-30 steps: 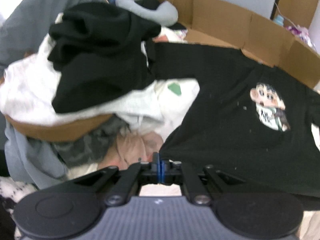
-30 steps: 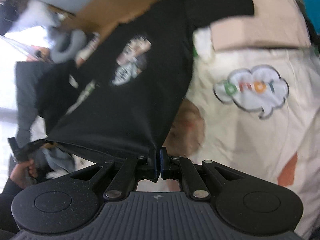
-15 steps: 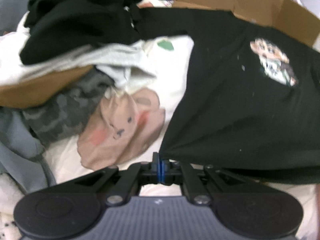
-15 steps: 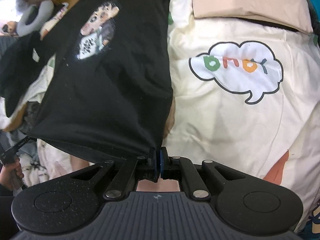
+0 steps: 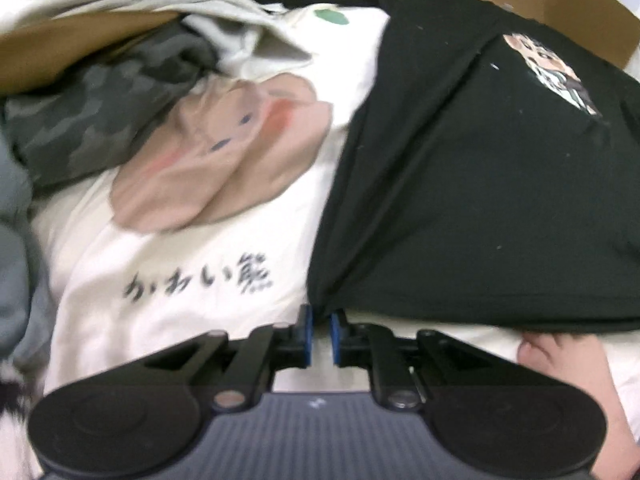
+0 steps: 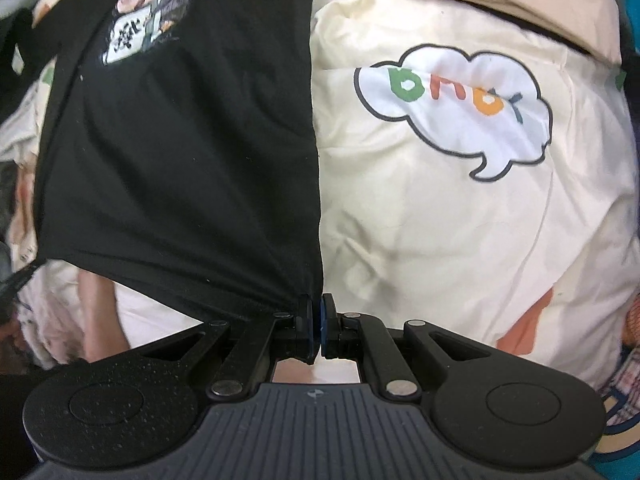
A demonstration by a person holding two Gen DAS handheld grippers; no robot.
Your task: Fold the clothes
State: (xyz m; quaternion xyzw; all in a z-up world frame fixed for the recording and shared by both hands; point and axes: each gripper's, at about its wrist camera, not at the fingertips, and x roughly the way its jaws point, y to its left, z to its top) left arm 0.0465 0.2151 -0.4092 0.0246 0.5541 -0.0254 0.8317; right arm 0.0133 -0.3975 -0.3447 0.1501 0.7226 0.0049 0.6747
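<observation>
The right hand-held gripper [image 6: 316, 326] pinches the black shirt's [image 6: 192, 152] corner; the left hand-held gripper [image 5: 319, 334] is slightly spread just below the shirt's [image 5: 480, 208] hem.

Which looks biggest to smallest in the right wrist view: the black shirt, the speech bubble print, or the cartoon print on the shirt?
1. black shirt
2. speech bubble print
3. cartoon print, partly cut off at the top edge, so its full size is unsure.

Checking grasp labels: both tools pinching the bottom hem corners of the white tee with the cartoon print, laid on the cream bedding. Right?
One thing is off: the tee is black, not white, as the right wrist view shows. The right tool is shut on its corner. The left tool shows a slight gap at the other corner. It lies on the cream bedding.
</observation>
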